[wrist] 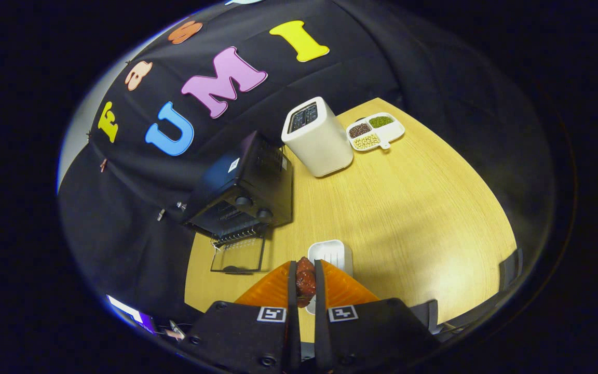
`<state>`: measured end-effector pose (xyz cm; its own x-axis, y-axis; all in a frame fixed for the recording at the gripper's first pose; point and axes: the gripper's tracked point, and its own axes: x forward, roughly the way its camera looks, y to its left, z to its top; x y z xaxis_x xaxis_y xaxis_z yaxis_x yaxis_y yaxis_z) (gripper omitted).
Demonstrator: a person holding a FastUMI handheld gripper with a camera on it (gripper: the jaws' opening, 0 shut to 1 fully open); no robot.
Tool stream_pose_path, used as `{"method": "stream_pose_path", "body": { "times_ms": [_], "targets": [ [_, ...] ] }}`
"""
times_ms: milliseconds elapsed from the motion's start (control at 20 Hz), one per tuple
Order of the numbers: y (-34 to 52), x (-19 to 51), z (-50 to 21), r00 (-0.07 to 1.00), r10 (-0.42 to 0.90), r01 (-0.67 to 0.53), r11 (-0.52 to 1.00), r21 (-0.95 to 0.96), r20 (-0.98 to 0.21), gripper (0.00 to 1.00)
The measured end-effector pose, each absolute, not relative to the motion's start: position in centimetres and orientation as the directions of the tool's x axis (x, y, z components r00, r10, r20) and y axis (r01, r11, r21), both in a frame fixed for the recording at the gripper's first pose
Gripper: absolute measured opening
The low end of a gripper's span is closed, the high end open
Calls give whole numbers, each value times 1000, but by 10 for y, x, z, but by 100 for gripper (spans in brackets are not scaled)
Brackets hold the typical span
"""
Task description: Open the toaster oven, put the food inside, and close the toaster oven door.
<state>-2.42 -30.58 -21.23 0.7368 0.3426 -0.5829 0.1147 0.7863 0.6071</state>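
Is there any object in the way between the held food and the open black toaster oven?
Nothing visible blocks it. The tool grips the dark red food piece above the small white tray; the black toaster oven stands ahead with its glass door lowered.

Wooden table (423, 208), black cloth wall (382, 47)

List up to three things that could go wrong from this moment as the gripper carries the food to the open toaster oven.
1. The gripper pinches the dark red food by a narrow hold, so it might slip out on the way.
2. The toaster oven door hangs open and low, so the gripper could knock it.
3. The white tray lies just ahead of the fingers and might be nudged on lift-off.
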Motion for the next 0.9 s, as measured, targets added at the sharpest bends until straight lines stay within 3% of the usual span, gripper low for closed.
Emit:
{"method": "stream_pose_path", "body": {
  "times_ms": [500, 900],
  "targets": [
    [-145, -40, -176, 815, 326, 168, 657, 735, -478, 15],
    [-77, 21, -174, 881, 285, 144, 597, 789, -377, 15]
  ]
}}
